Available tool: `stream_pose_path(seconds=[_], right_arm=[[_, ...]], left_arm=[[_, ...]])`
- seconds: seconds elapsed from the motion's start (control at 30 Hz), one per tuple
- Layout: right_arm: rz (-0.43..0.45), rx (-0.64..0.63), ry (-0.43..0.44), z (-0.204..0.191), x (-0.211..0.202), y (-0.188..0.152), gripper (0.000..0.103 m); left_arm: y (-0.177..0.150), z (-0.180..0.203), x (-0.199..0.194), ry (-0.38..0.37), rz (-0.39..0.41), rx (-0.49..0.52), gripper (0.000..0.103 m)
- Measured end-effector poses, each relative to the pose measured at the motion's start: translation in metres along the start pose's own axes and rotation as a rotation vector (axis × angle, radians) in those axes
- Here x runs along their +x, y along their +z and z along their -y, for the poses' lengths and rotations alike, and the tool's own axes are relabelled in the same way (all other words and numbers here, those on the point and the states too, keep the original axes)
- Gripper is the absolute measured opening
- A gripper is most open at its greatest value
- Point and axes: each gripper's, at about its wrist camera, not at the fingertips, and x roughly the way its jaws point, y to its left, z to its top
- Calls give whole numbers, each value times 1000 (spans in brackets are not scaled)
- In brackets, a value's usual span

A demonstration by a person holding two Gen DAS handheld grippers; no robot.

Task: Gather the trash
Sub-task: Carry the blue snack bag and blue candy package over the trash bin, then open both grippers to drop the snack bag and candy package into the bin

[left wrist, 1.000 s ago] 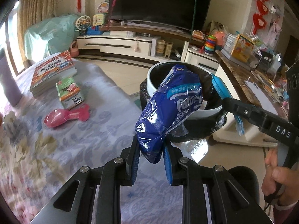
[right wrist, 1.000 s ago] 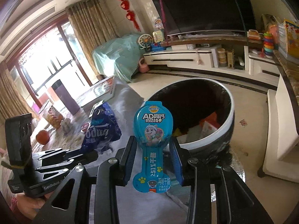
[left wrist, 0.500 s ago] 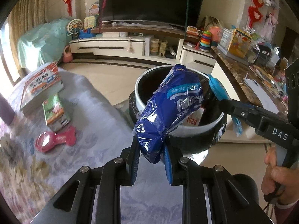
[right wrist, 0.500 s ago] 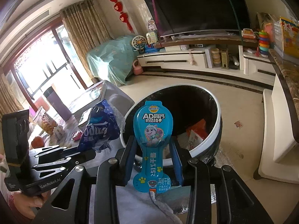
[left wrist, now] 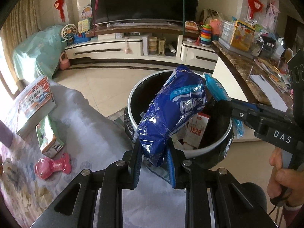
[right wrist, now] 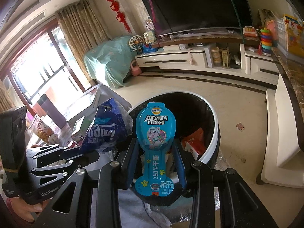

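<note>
Both grippers holding trash over the bin!

Left wrist view: the left gripper [left wrist: 154, 153] is clamping a crumpled blue plastic bag [left wrist: 172, 114], hanging above the black-lined trash bin [left wrist: 133, 102] at 12 o'clock. Right wrist view: the right gripper [right wrist: 154, 160] is pinching a teal cheese-stick wrapper [right wrist: 154, 142] over the bin's rim [right wrist: 213, 131], with the bag [right wrist: 106, 127] at 9 o'clock.
</note>
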Motion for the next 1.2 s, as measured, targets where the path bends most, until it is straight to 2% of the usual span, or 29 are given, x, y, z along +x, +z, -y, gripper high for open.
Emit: stream_pose_path(seconds=[0.63,0.83,0.9,1.0,1.03,1.07,1.2], right_arm=[[-7,25,-10,7,14,13,37],[-14,30,-14,9,18,13,37],[-20,40,-12,11,19,14,39],[-30,54,-19,14,21,15,42],[-33,56,-21,15,21,15,48],[-27,61,-23,16,19,14,55],[-4,73,-16,16,10,12,64]], left_arm=[[24,1,29,-7,-47,-20,23],[30,-3,33,-15,-54,-37,27],[32,-3,32,-17,-49,-40,30],[33,-2,30,-15,-37,-39,40],[32,-1,29,-15,-32,-39,48],[31,-1,28,-12,-24,-37,52],[19,1,18,3,1,-38,52]])
